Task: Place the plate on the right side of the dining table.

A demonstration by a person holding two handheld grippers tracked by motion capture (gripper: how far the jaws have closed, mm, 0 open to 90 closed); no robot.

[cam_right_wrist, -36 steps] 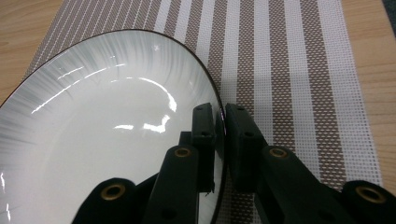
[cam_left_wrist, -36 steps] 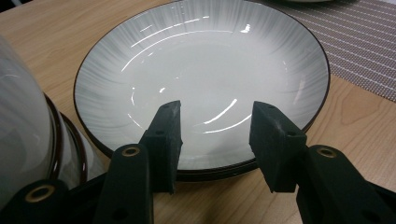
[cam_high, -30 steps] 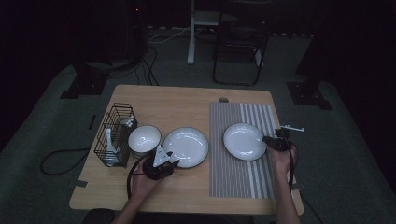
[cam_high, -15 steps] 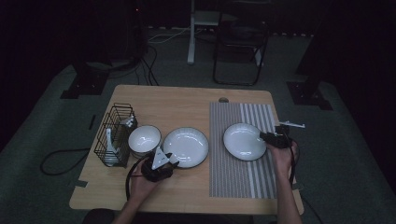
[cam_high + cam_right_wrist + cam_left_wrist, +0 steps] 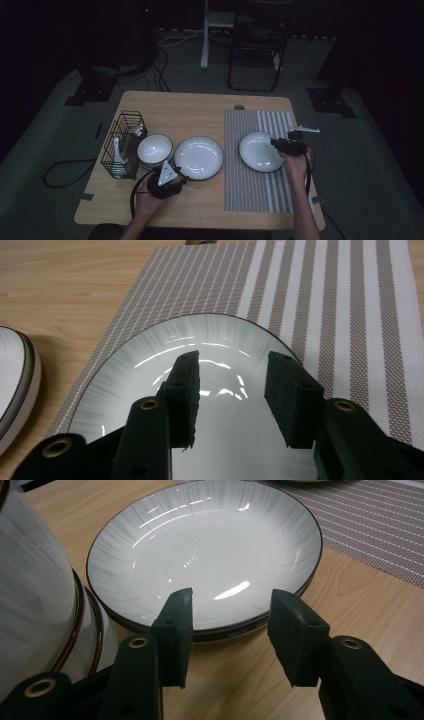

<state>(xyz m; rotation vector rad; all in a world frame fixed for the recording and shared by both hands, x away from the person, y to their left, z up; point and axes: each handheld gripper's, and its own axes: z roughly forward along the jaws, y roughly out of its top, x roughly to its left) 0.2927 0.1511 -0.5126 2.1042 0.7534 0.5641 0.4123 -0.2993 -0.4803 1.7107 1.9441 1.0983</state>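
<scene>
My right gripper (image 5: 230,400), jaws just opened and empty, hangs over the plate (image 5: 165,370) lying on the striped mat (image 5: 320,300). My left gripper (image 5: 232,635), open, faces a second plate (image 5: 200,550). Glazed, probably slippery and brittle: grip the rim.

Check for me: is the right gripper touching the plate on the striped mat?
Apart. The right gripper view shows the right gripper open above the plate.
</scene>
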